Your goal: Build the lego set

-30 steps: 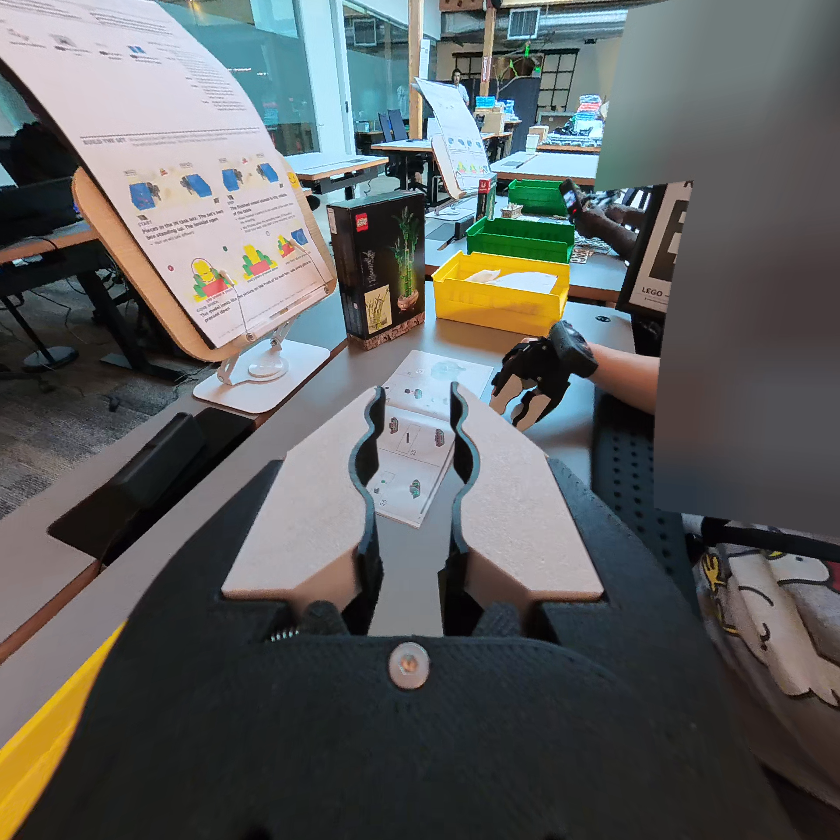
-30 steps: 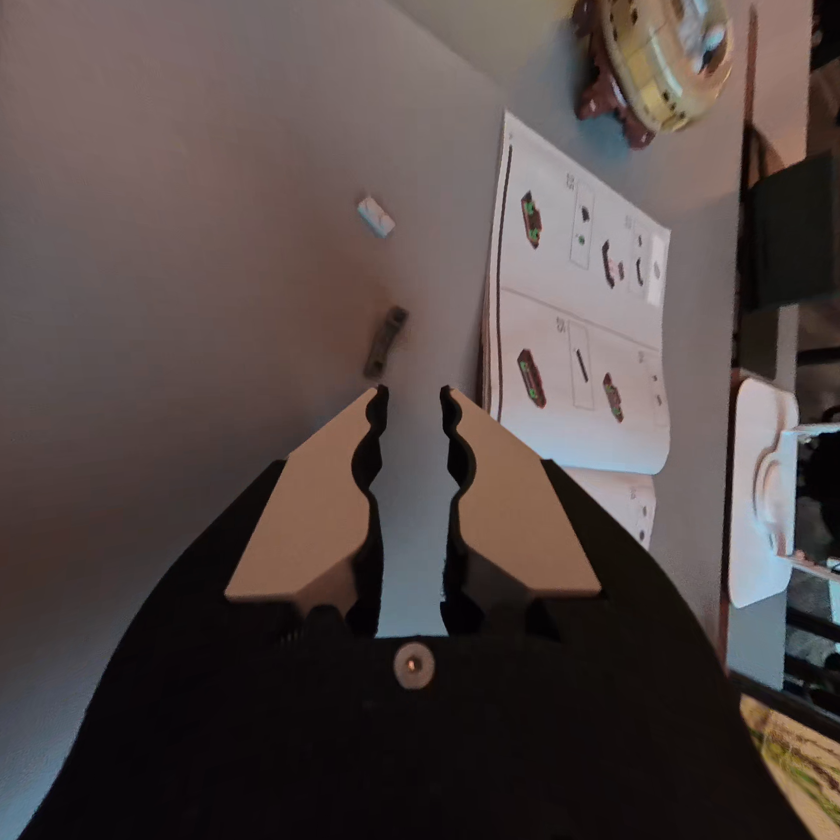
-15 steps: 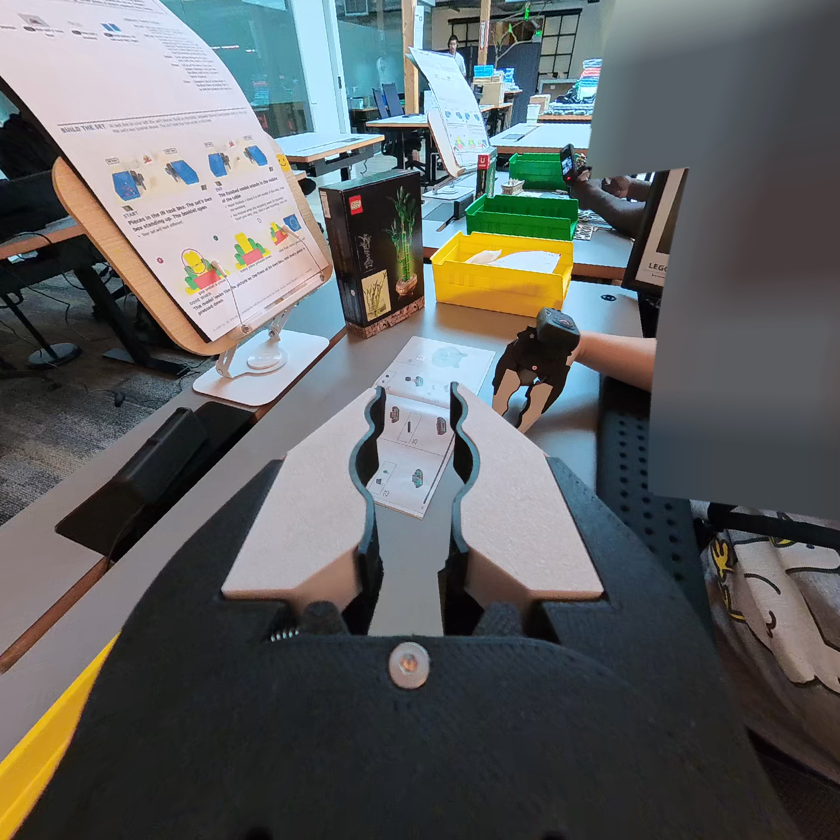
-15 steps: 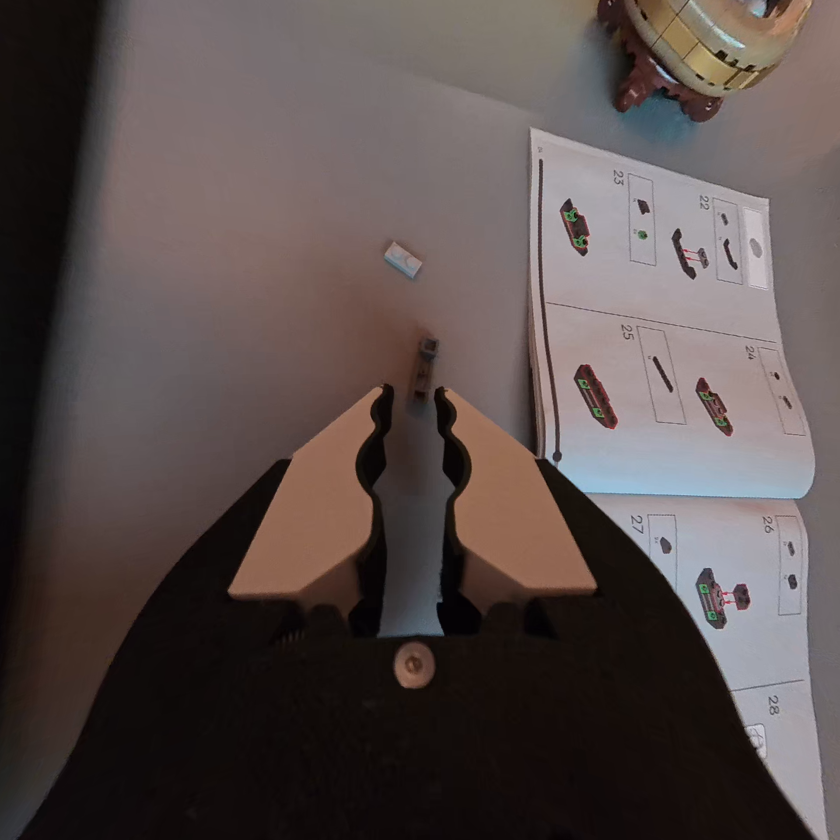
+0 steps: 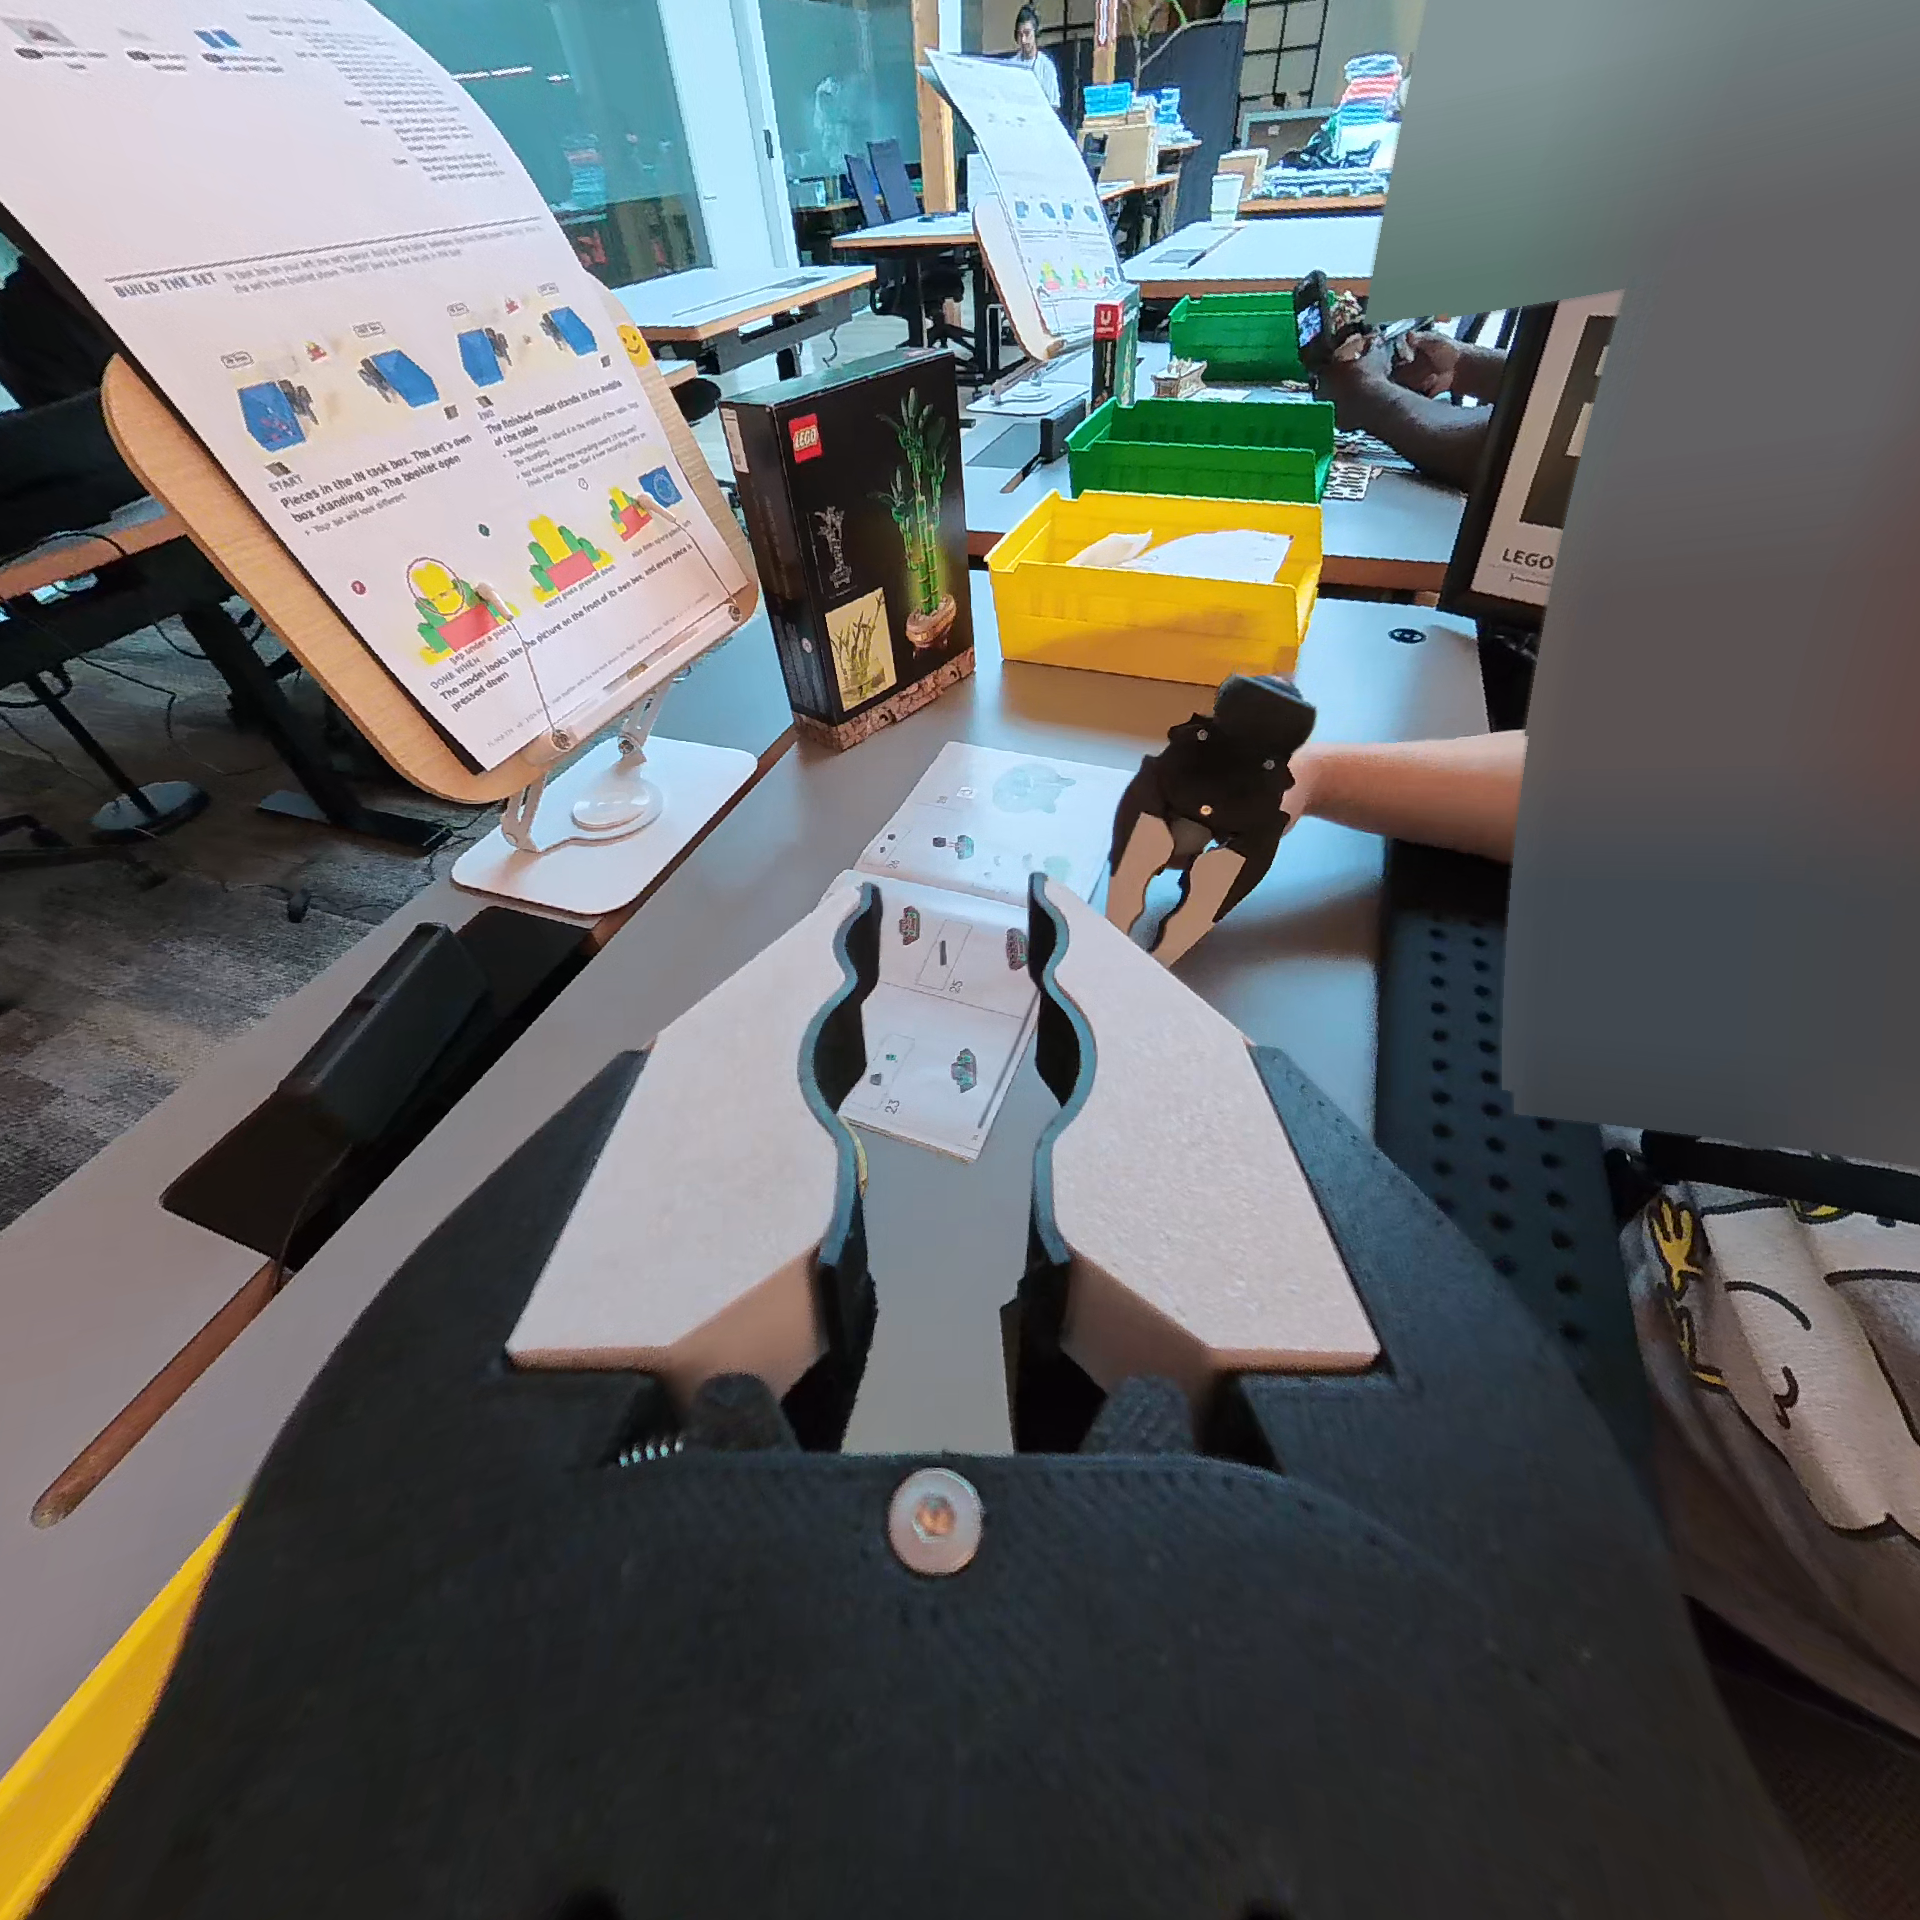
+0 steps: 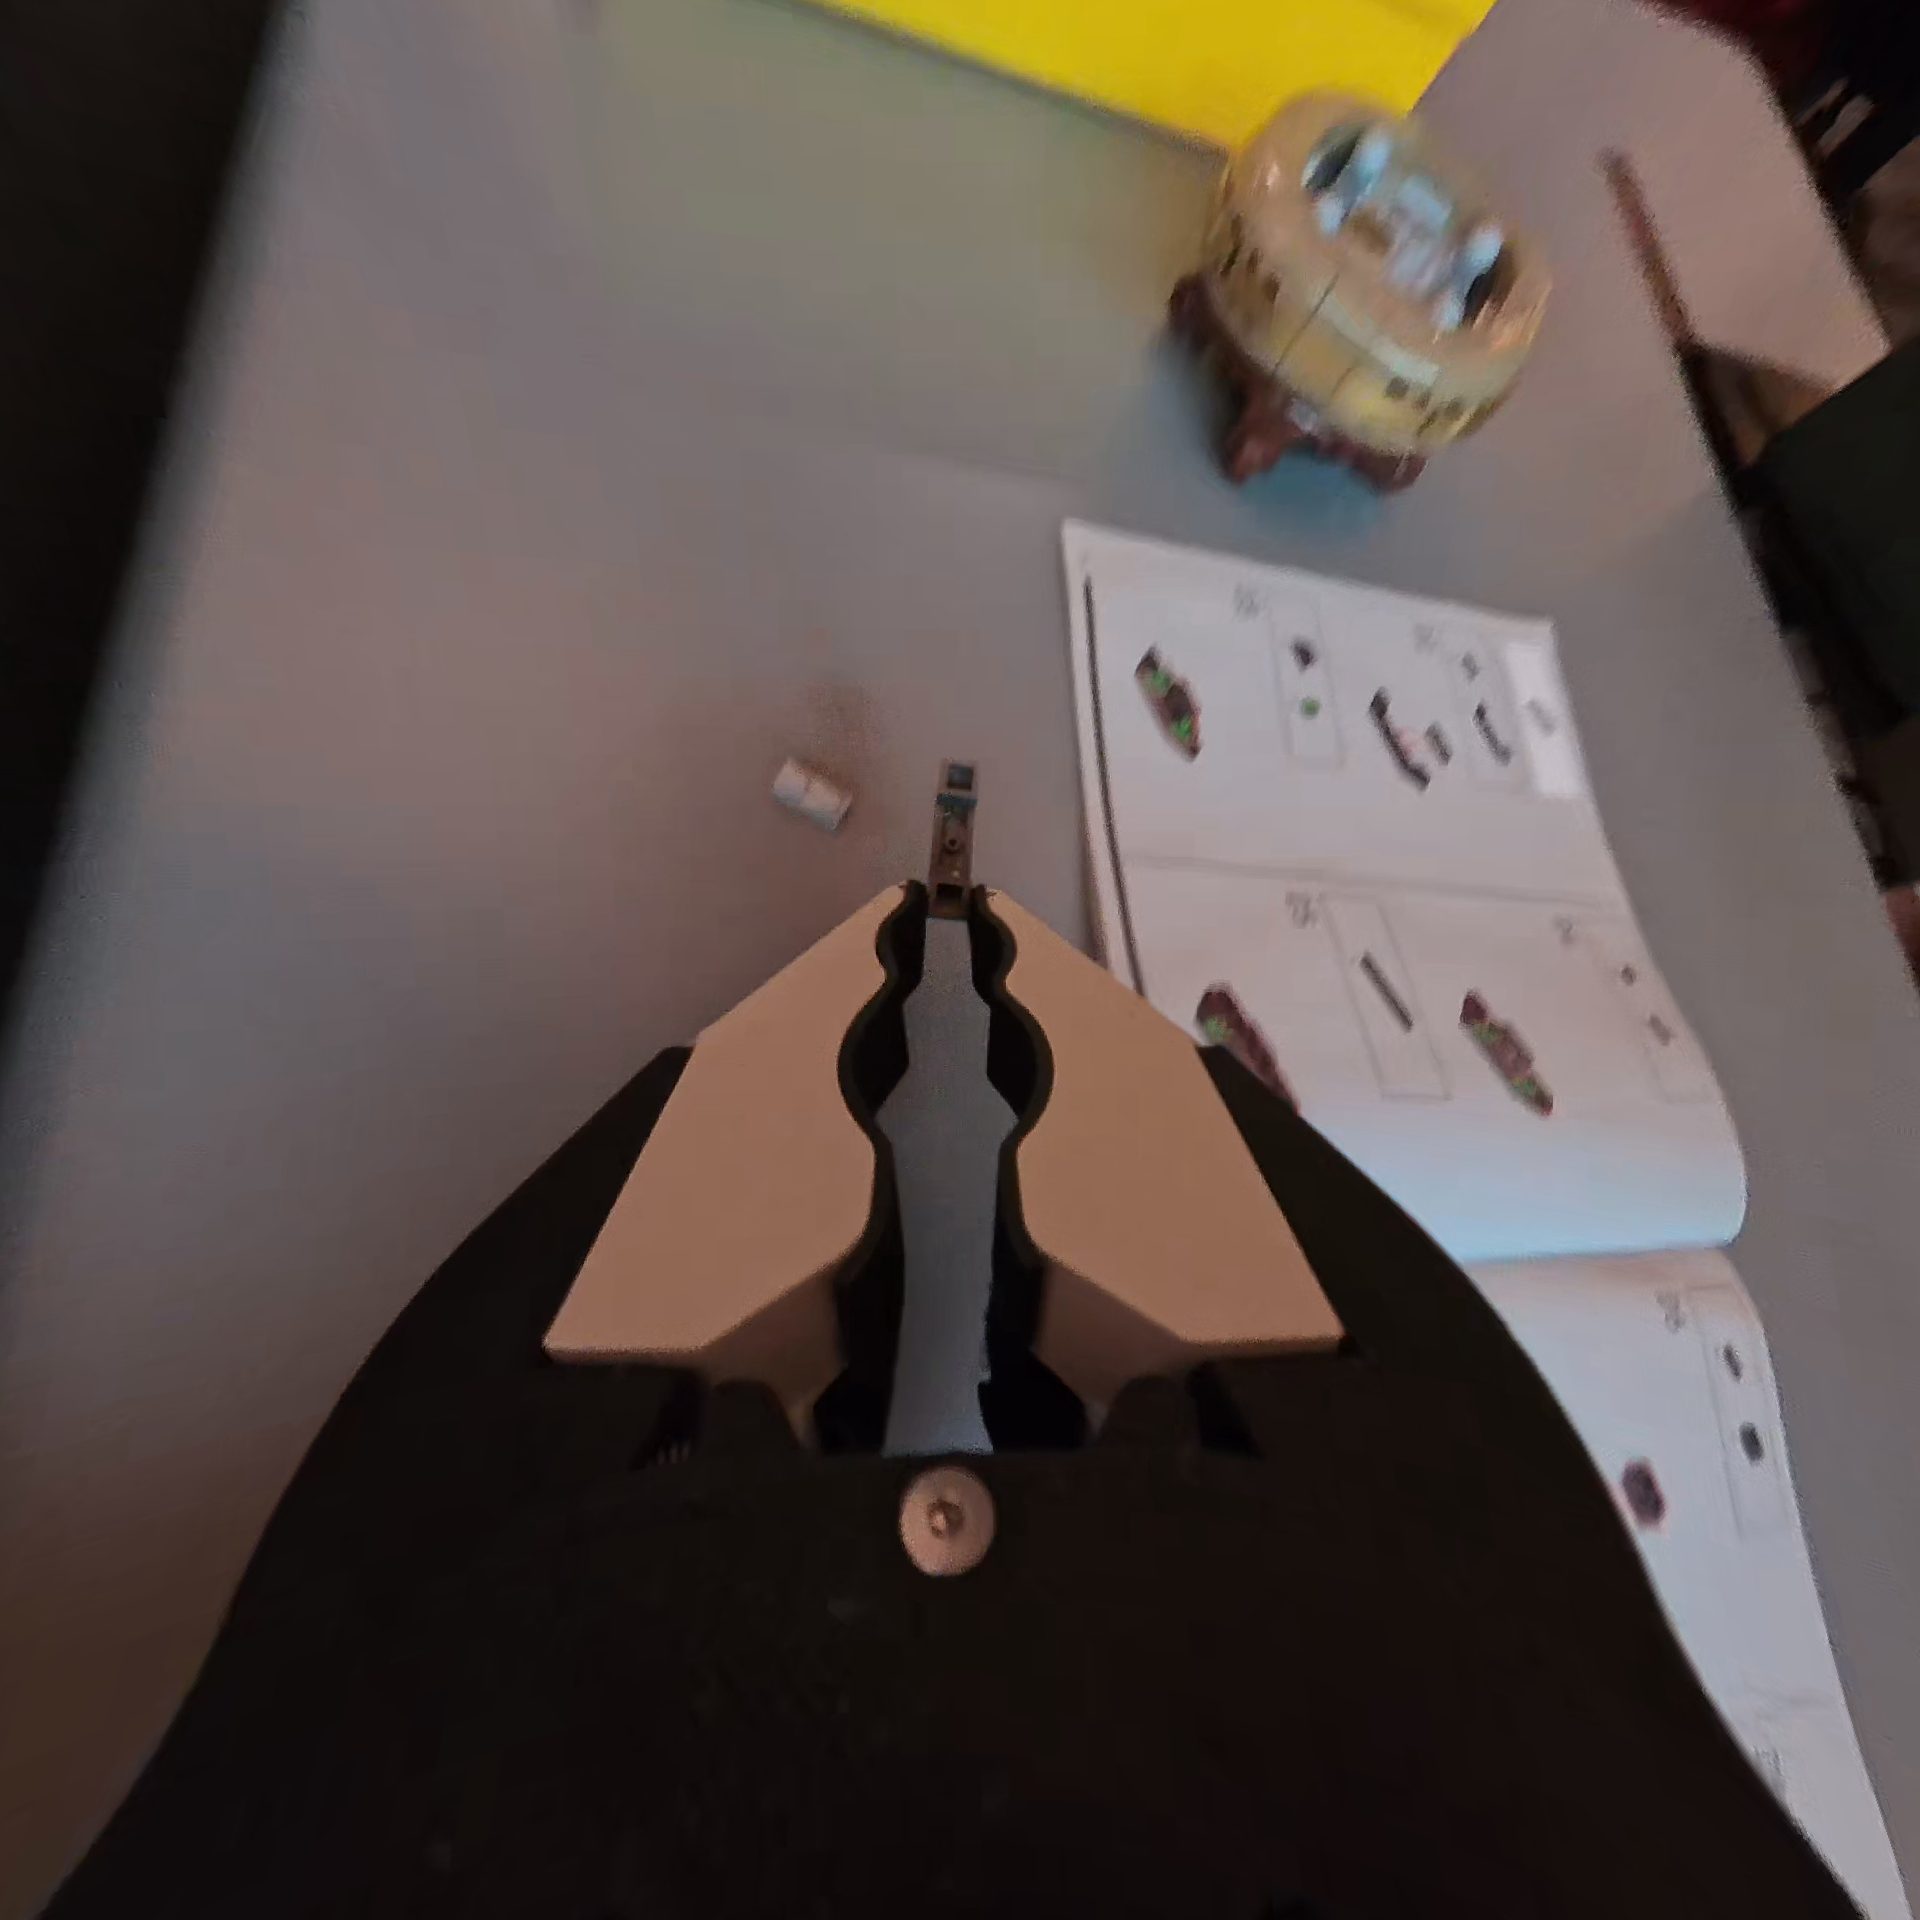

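Note:
In the right wrist view my right gripper (image 6: pixel 948 904) is shut on one end of a thin dark lego piece (image 6: pixel 954 831), which sticks out past the fingertips just above the grey table (image 6: pixel 520 520). A small light grey brick (image 6: pixel 812 808) lies just left of it. The open instruction booklet (image 6: pixel 1403 935) lies to the right. A tan round pot model on a brown base (image 6: pixel 1371 301) stands beyond, blurred. My left gripper (image 5: pixel 945 914) is open and empty above the booklet (image 5: pixel 997 821). The right gripper (image 5: pixel 1153 930) shows beyond it, tips down at the table.
A yellow bin (image 5: pixel 1153 592) and a dark lego box (image 5: pixel 862 540) stand at the back. A tilted sheet on a wooden stand (image 5: pixel 343 416) is at the left. Green bins (image 5: pixel 1205 447) sit on the table behind. A yellow bin edge (image 6: pixel 1143 52) lies past the pot. The gap from one gripper's tips to the other's is roughly 35 centimetres. The left gripper is farther from the small light grey brick (image 6: pixel 812 808), some 35 centimetres, than the right, some 4 centimetres.
My right gripper has moved up to the thin dark piece, turned in line with it and shut on its end. The left gripper stays open and has shifted slightly.

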{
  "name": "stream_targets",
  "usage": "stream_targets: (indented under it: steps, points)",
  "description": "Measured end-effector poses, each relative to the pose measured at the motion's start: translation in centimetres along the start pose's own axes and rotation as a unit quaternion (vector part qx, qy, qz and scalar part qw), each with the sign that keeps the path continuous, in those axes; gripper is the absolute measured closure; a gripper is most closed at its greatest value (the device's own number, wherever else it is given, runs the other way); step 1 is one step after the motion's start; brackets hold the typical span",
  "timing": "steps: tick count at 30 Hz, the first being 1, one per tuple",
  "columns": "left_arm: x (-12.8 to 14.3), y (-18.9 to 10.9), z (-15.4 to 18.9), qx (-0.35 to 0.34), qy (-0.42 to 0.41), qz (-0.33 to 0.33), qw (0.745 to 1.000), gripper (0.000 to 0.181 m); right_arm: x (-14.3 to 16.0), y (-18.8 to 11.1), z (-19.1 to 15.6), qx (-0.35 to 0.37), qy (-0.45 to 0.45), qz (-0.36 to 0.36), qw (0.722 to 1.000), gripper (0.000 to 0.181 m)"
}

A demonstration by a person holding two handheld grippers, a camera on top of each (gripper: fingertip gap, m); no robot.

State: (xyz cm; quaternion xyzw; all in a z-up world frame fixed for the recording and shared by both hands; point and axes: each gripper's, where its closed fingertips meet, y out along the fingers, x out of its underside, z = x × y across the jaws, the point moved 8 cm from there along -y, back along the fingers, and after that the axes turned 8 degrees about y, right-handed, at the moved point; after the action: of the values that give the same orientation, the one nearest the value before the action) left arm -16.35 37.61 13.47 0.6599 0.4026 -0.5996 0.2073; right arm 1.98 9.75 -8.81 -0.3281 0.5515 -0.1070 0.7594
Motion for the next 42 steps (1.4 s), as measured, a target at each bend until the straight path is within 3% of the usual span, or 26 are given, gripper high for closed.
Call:
stream_targets:
  steps: [4,9,23,27,34,42]
  points:
    - [0.0,0.0,0.2,0.002,0.004,-0.004,1.0,0.155,-2.2,2.7,0.4,-0.022,-0.019,-0.006,1.0,0.175]
    - [-0.2,-0.3,0.5,0.004,0.014,-0.005,1.0,0.154,-2.1,4.2,0.9,-0.047,-0.027,-0.029,0.998,0.175]
    - [0.0,0.2,0.6,0.01,0.015,-0.011,1.0,0.155,-0.9,4.4,1.0,-0.089,-0.007,-0.028,0.996,0.174]
    - [0.2,0.5,0.6,0.013,0.013,-0.017,1.0,0.154,-0.7,4.1,1.2,-0.077,-0.011,-0.025,0.997,0.165]
    - [0.3,0.3,0.5,0.013,0.011,-0.021,1.0,0.154,0.0,2.8,1.1,-0.053,-0.013,-0.008,0.999,0.165]
    - [0.3,0.3,0.6,0.011,0.016,-0.028,0.999,0.154,-0.4,3.3,0.7,-0.048,-0.028,0.008,0.998,0.166]
